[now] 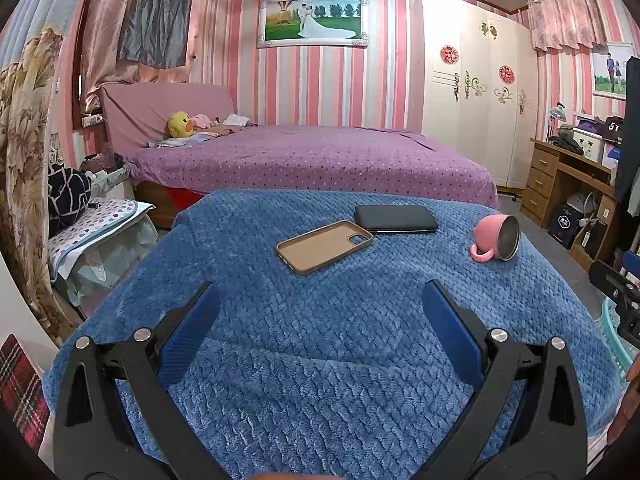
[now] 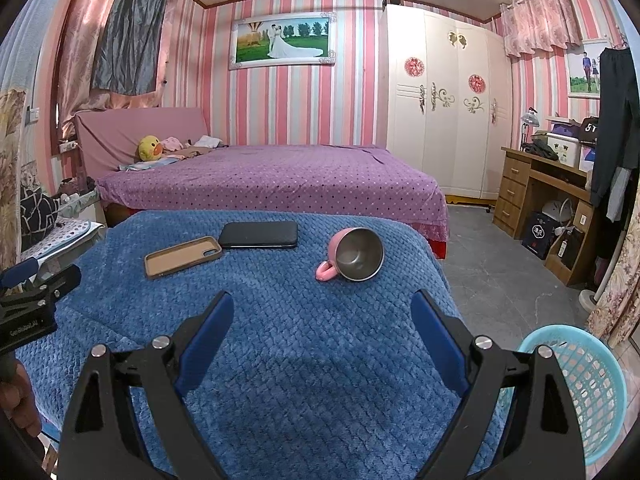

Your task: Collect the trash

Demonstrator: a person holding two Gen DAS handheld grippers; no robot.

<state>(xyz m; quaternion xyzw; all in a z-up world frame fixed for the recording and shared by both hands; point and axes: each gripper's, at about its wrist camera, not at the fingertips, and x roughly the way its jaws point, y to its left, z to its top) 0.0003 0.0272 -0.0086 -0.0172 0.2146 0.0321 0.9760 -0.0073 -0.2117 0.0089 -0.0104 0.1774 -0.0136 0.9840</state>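
**Nothing here plainly looking like trash, and that is the risk**

In the left wrist view, we are holding the left gripper (image 1: 320,308) spread wide with nothing between its blue pads, hovering above the blue quilted fleece blanket (image 1: 320,360) that is covering the table. Ahead of it we are seeing a tan, empty phone case (image 1: 324,246) lying open side up, its far corner touching or just overlapping a black slab-shaped phone (image 1: 396,219). Off to the right a small pink mug with a steel lining (image 1: 496,238) is lying on its side. At the right edge a sliver of the turquoise plastic lattice basket (image 1: 612,328) is showing below the table edge. We are judging that the main hazard is picking the wrong thing: none of these three is obviously rubbish, and a phone dropped into a basket could be damaged.

In the right wrist view, we are keeping the right gripper (image 2: 322,332) equally wide and empty. The mug (image 2: 356,254) is lying nearest to it, mouth turned toward us, handle resting on the blanket. Being round, it is likely rolling away if a pad is nudging it, possibly toward the near right table edge. The basket (image 2: 580,380) is standing on the floor just beside that corner, partly hidden by our own gripper, so a release aimed blind could be missing its rim. The soft fleece could also be snagging a pad sliding under the flat case (image 2: 182,256)
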